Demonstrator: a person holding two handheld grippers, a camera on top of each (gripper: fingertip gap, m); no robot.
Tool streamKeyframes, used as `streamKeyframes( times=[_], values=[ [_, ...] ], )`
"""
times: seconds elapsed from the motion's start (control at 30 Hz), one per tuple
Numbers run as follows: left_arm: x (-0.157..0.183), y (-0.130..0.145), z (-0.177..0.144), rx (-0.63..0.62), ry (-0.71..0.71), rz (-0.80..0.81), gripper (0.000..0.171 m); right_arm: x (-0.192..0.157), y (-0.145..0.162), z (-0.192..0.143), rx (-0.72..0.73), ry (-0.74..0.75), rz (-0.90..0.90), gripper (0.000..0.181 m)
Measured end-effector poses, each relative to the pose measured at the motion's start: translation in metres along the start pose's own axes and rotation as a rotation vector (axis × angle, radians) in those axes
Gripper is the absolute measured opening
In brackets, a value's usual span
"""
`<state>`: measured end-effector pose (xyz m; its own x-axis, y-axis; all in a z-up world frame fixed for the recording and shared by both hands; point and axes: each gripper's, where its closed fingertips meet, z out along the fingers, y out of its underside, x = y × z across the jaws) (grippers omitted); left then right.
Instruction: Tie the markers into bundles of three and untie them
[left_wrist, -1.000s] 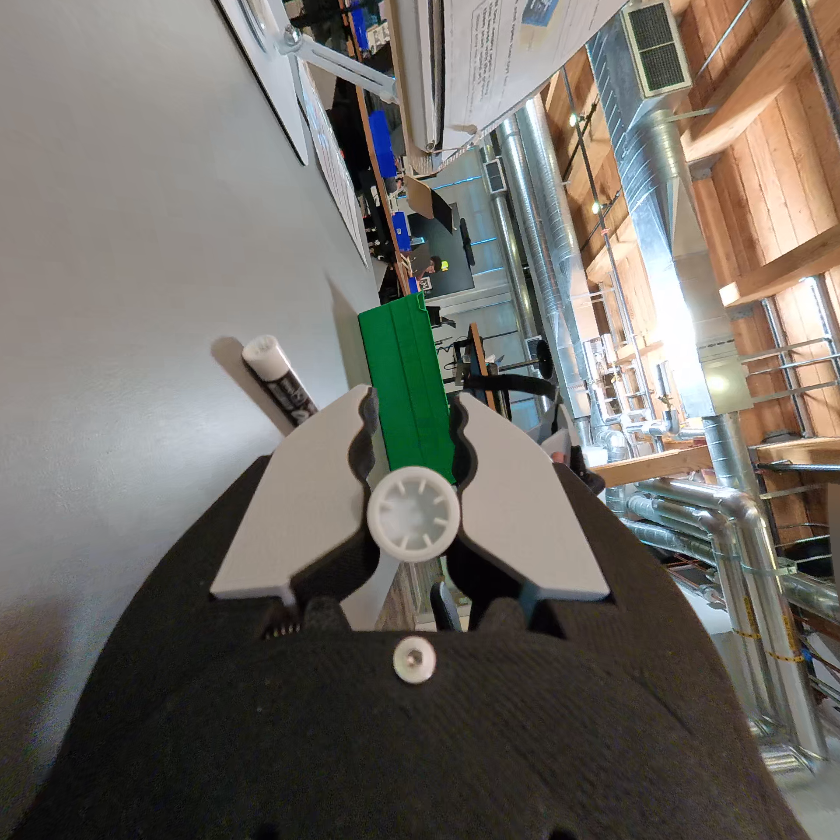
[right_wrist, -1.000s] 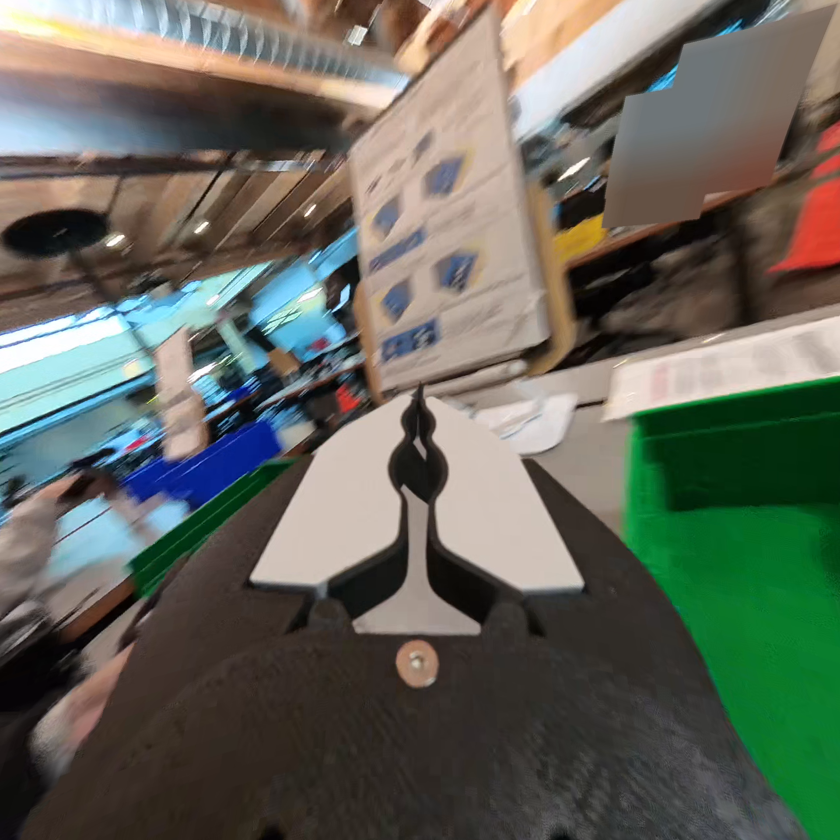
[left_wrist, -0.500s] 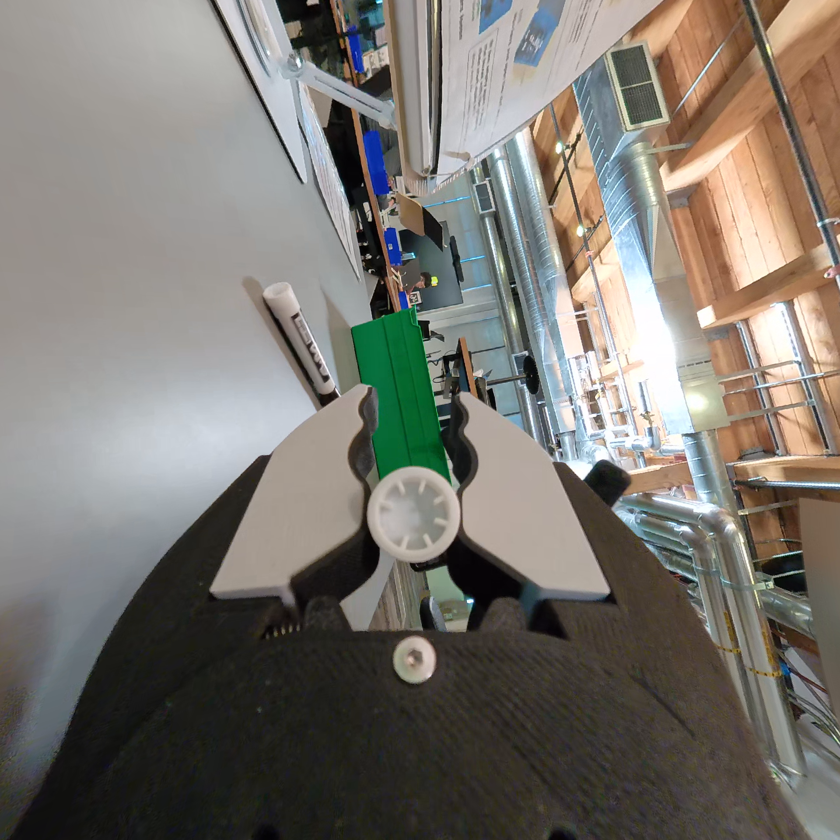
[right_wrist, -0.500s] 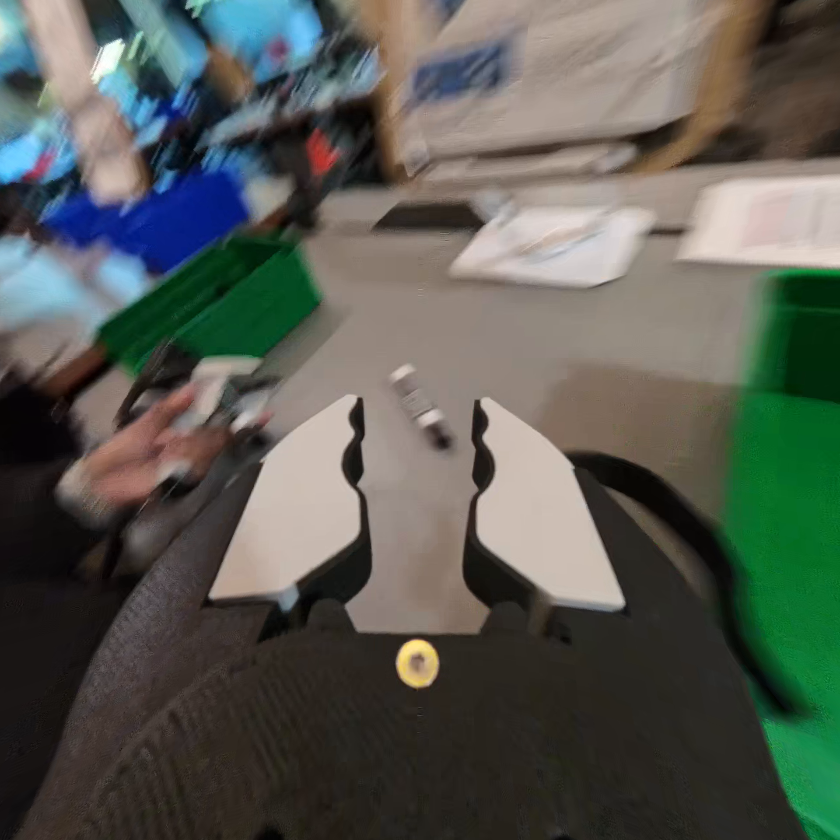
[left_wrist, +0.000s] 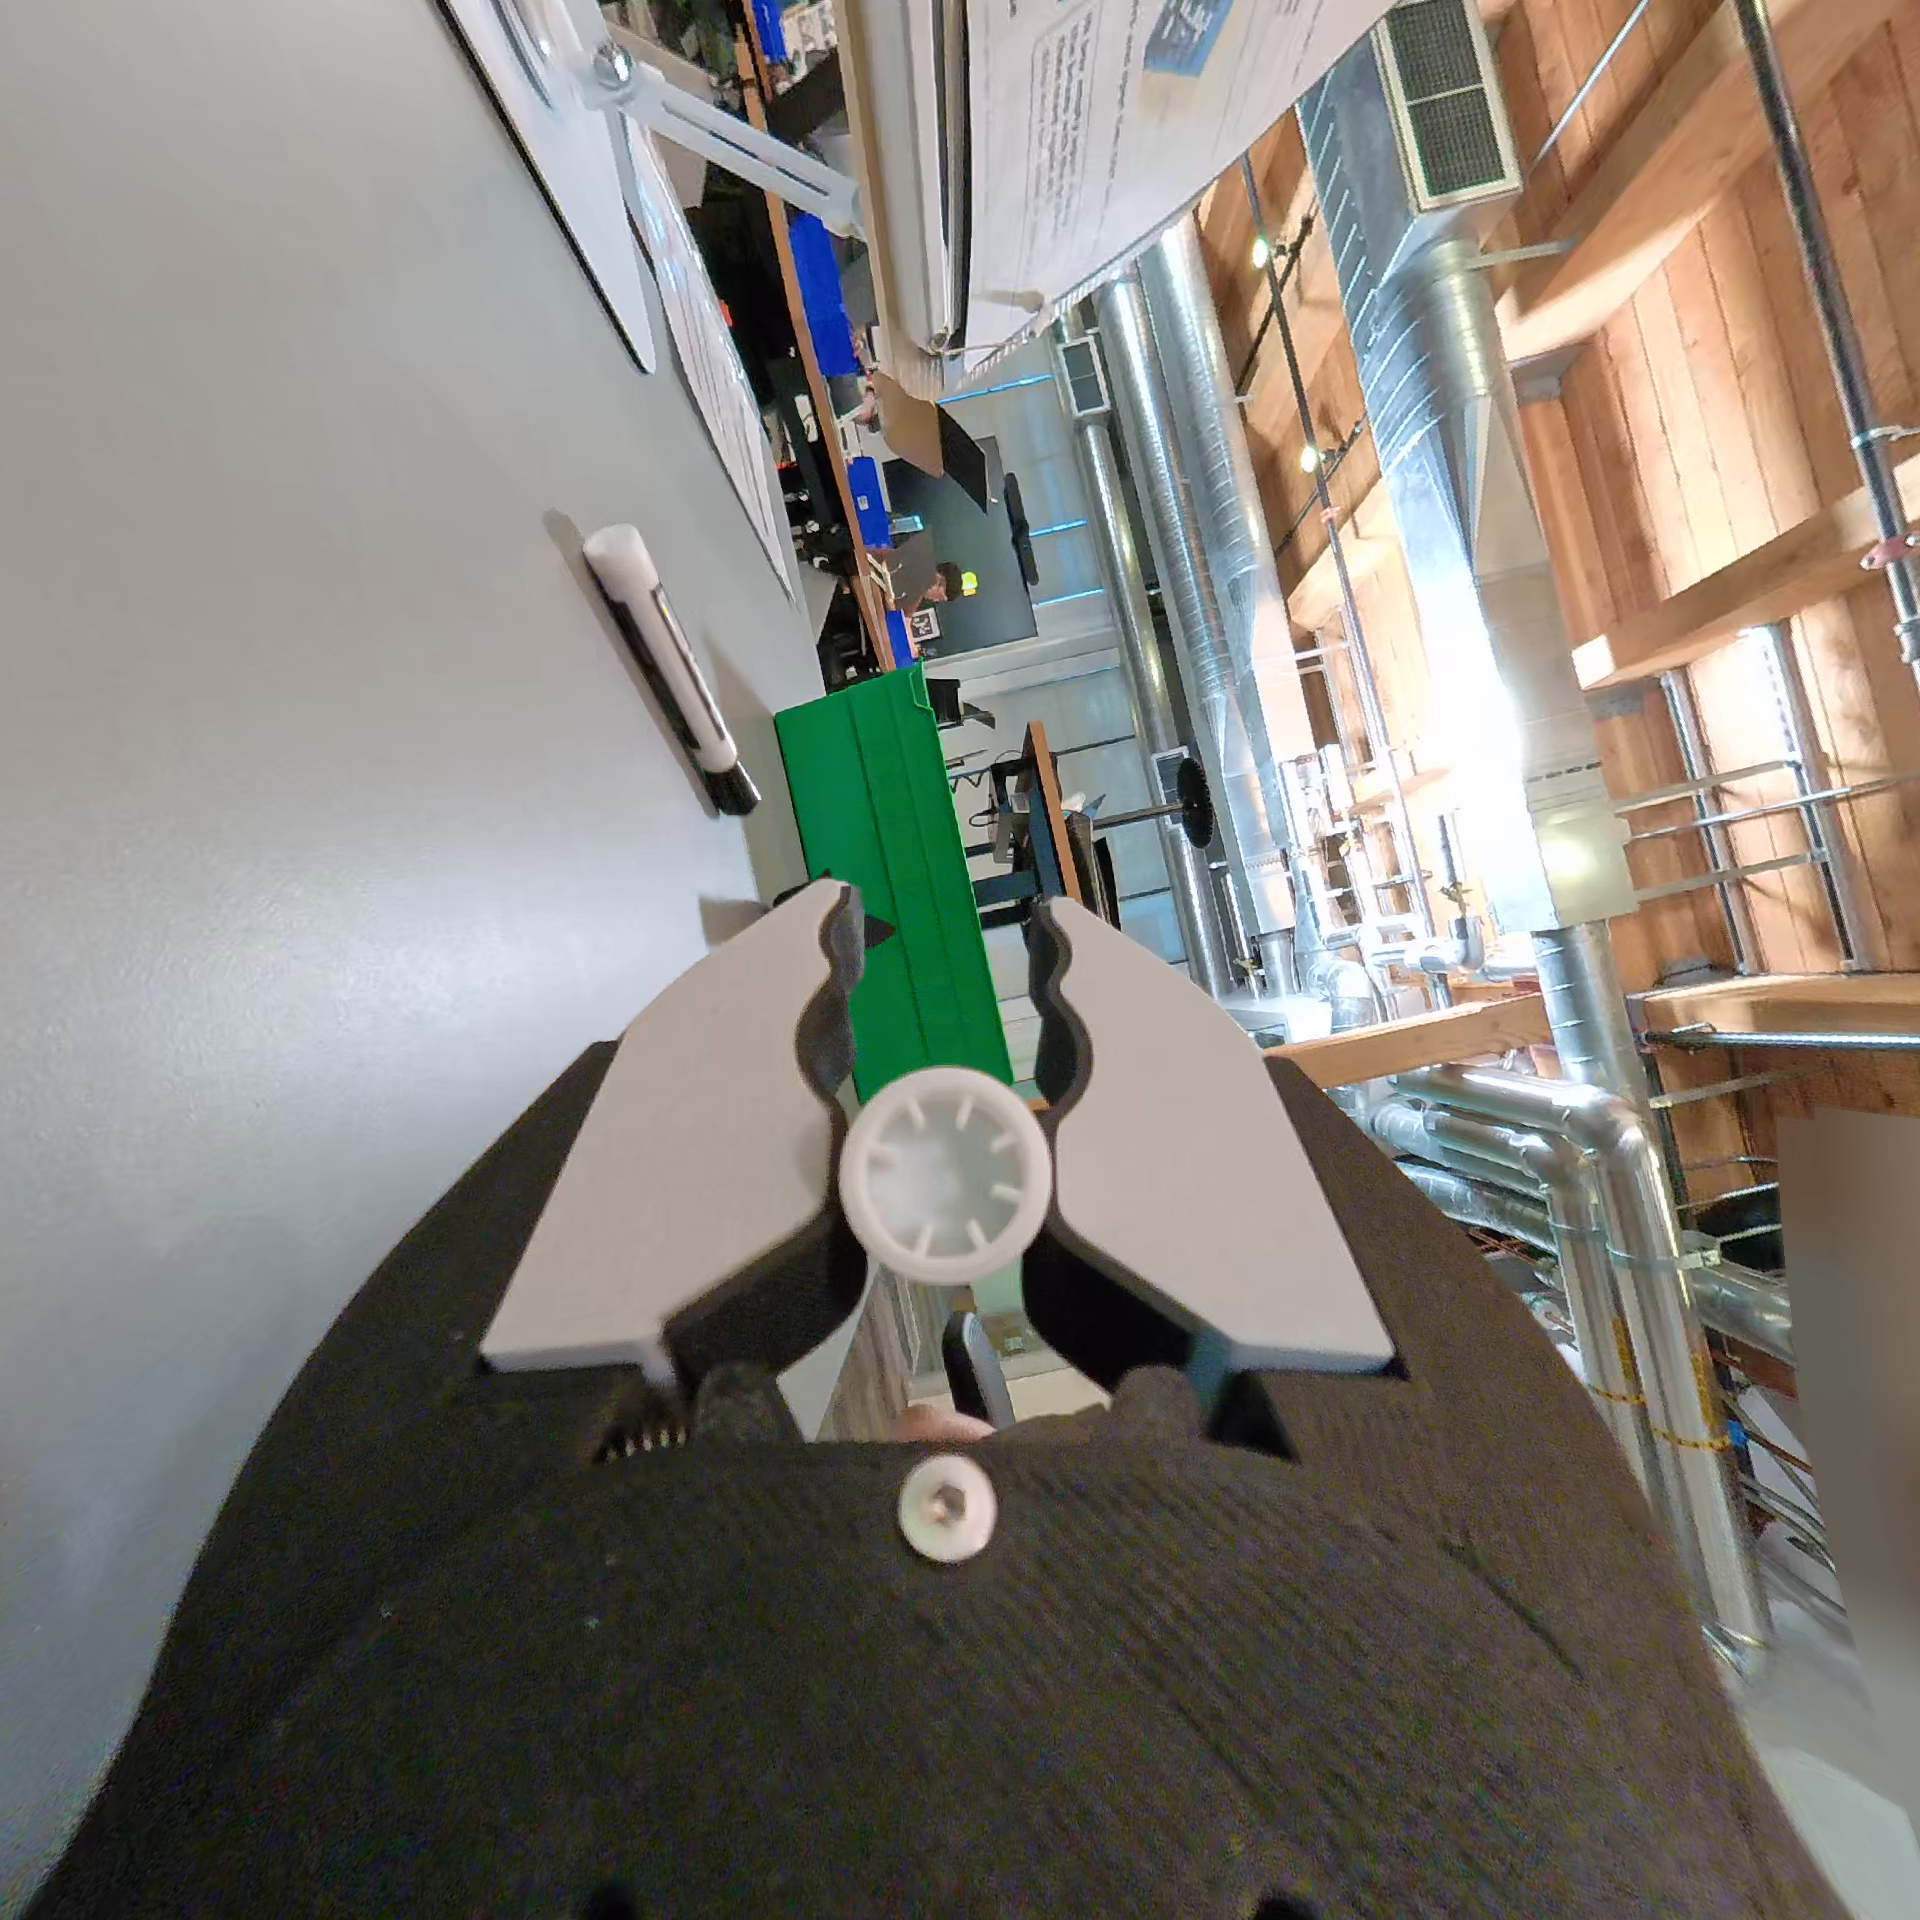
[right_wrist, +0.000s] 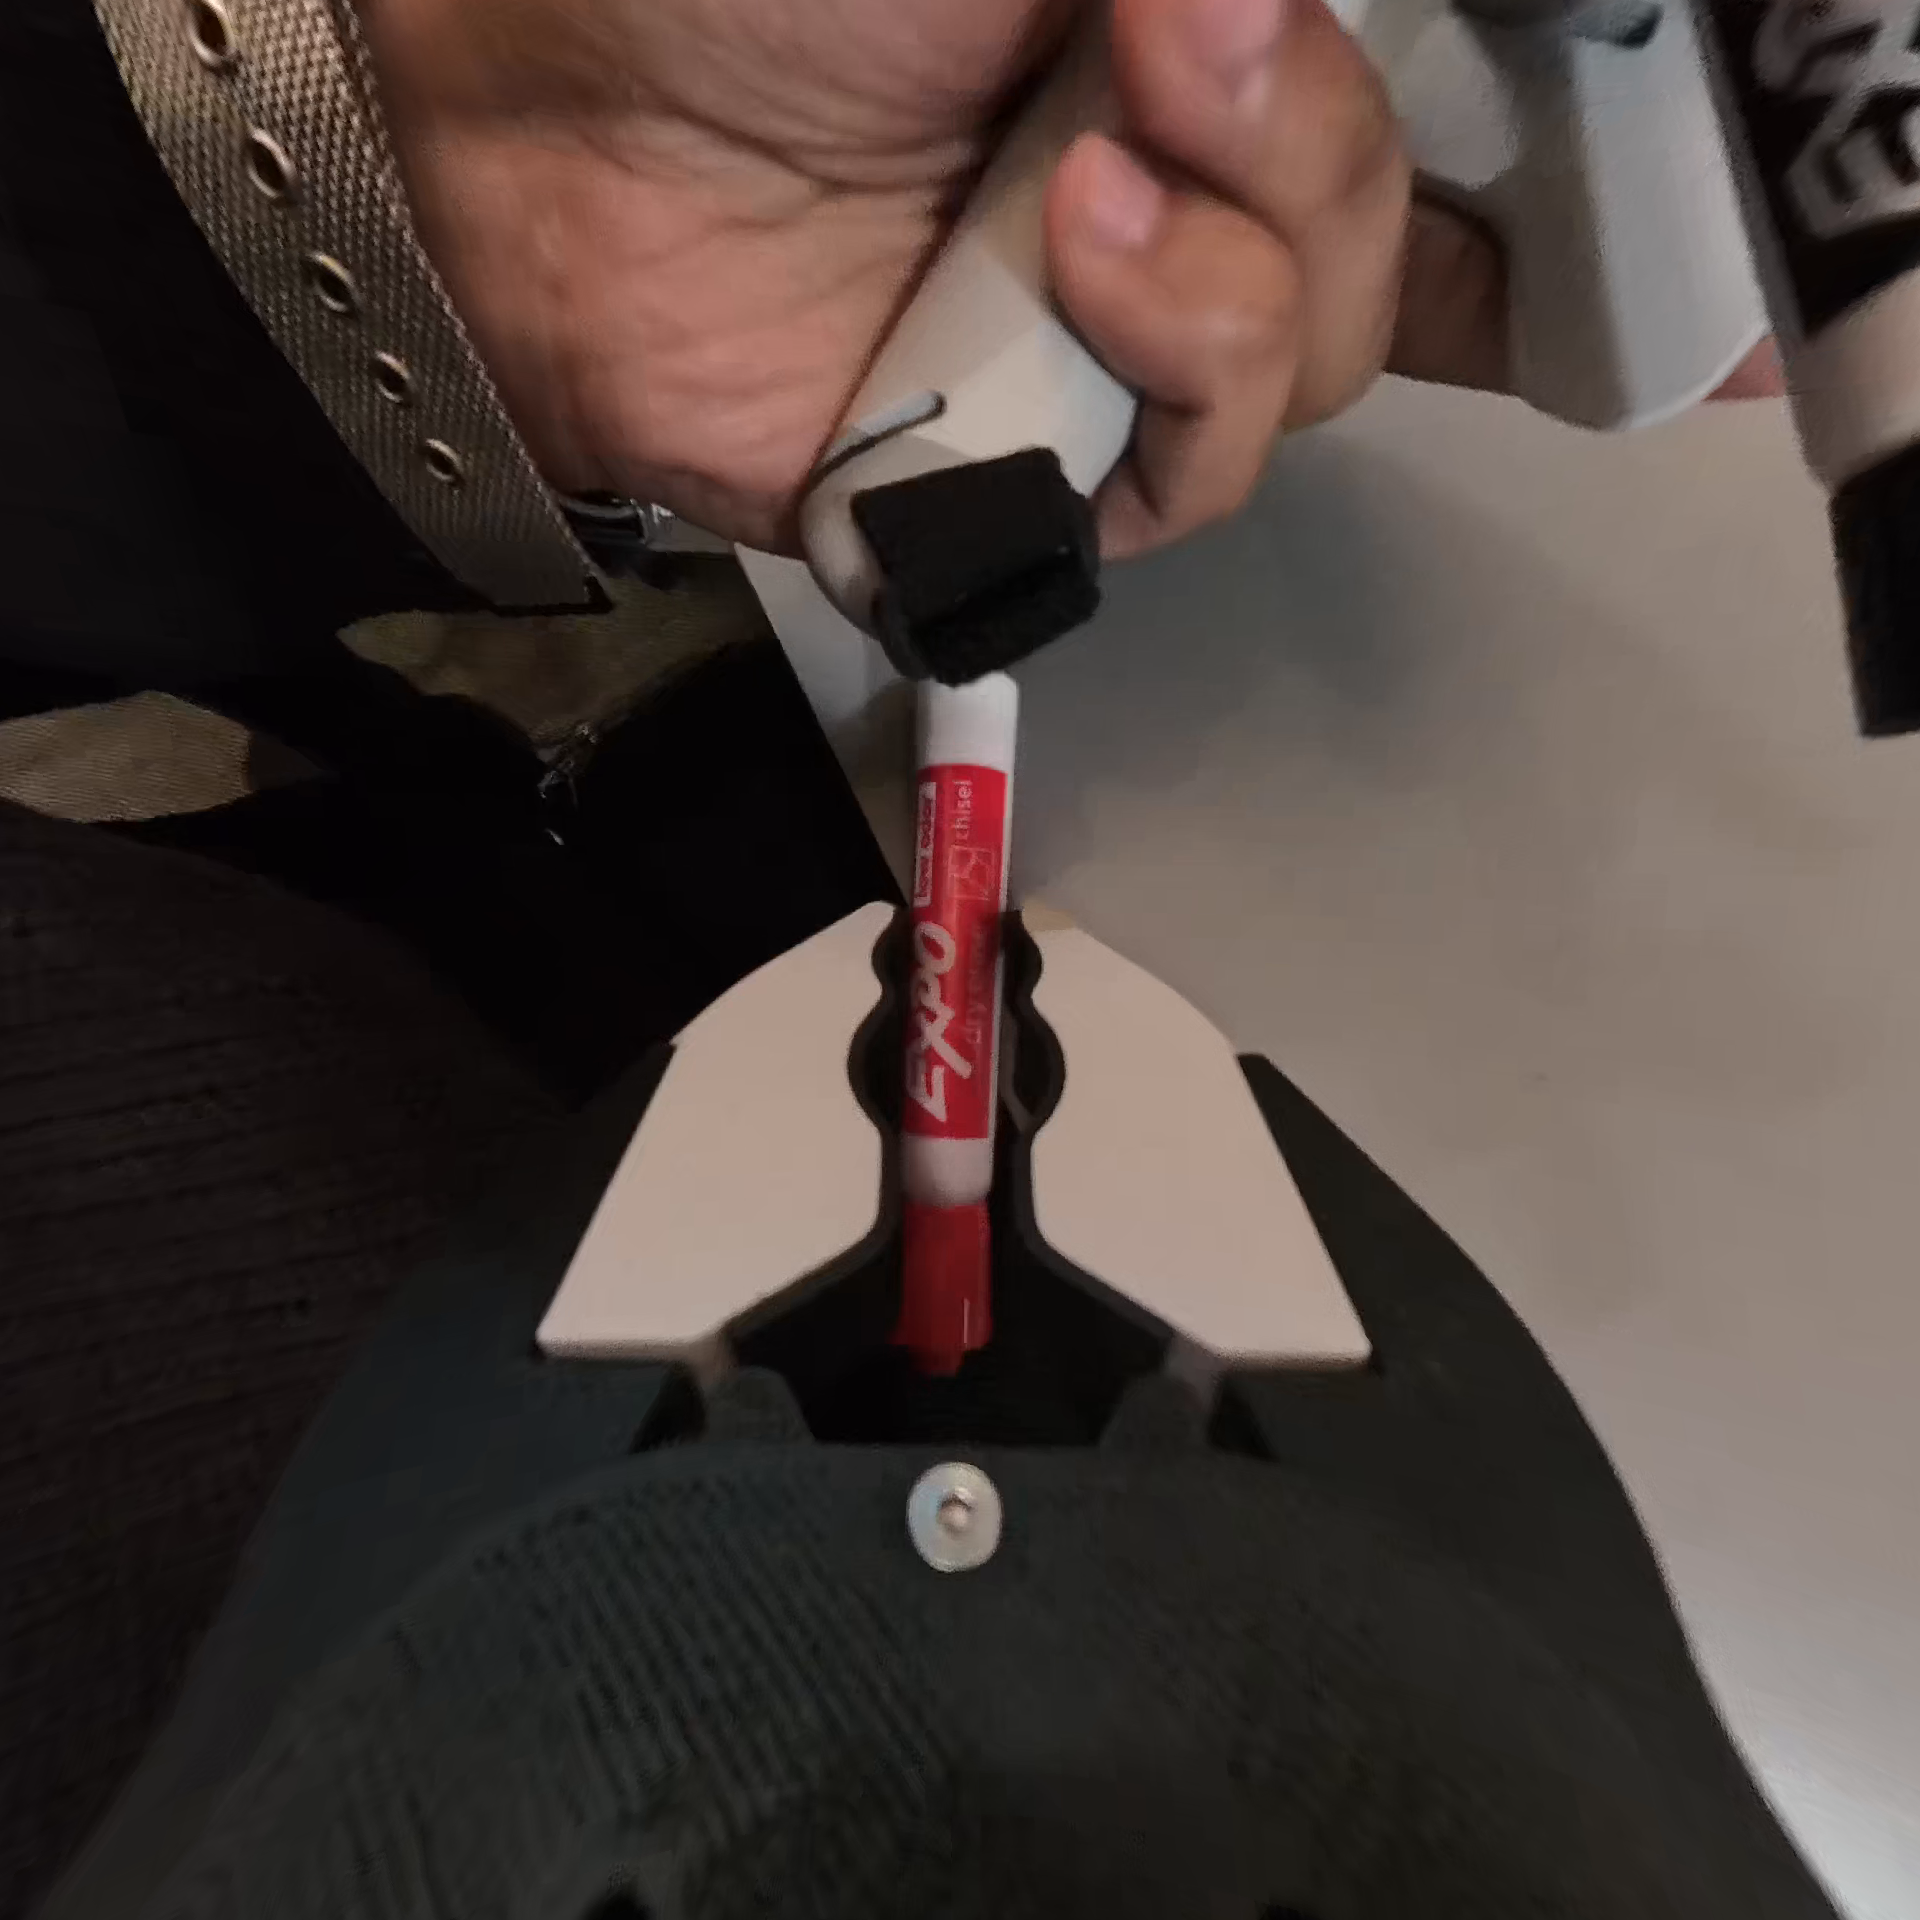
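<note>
The left gripper (left_wrist: 940, 935) is closed on one white-ended marker (left_wrist: 943, 1179), which points straight back at the camera so that only its round end shows, pinched deep between the two grey fingers (left_wrist: 707, 1132) while their tips stand apart. Ahead of the tips, one green bin (left_wrist: 883, 862) stands on the grey bench (left_wrist: 312, 831). Ahead and to the left lies one black-capped marker (left_wrist: 665, 665), flat on the bench and clear of the gripper. Farther ahead on the left are papers, and above them hangs one printed poster (left_wrist: 1081, 125).

The right gripper (right_wrist: 951, 920) is clamped narrowly on one red marker (right_wrist: 951, 997), lying lengthwise between its fingers, red cap toward the camera and white end forward. Just past that white end, one hand (right_wrist: 779, 239) grips the pale handle of the other gripper, whose black end block (right_wrist: 977, 566) touches or nearly touches the marker's end (I cannot tell which). At the far right edge, a second marker with a black cap (right_wrist: 1860, 343) hangs in view, blurred. The pale bench surface lies ahead and right; dark clothing and one studded belt (right_wrist: 343, 291) lie left.
</note>
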<state>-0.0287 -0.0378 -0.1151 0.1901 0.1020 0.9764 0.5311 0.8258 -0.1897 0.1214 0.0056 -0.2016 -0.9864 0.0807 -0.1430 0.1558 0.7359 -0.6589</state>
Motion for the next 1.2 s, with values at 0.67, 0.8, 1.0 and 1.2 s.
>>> streamKeyframes(
  times=[0.67, 0.8, 1.0, 1.2],
  values=[
    [0.001, 0.016, 0.008, -0.051, 0.037, -0.052, 0.033, 0.266, 0.054, -0.293, 0.236, 0.801, 0.276, 0.018],
    [0.000, 0.020, 0.010, -0.063, 0.036, -0.051, 0.033, 0.319, 0.115, -0.315, 0.115, 0.858, 0.441, 0.018],
    [0.000, 0.022, 0.011, -0.070, 0.039, -0.064, 0.033, 0.341, 0.146, -0.304, 0.086, 0.830, 0.529, 0.018],
    [-0.002, 0.026, 0.013, -0.082, 0.045, -0.090, 0.033, 0.337, 0.114, -0.327, 0.132, 0.920, 0.440, 0.041]
  ],
)
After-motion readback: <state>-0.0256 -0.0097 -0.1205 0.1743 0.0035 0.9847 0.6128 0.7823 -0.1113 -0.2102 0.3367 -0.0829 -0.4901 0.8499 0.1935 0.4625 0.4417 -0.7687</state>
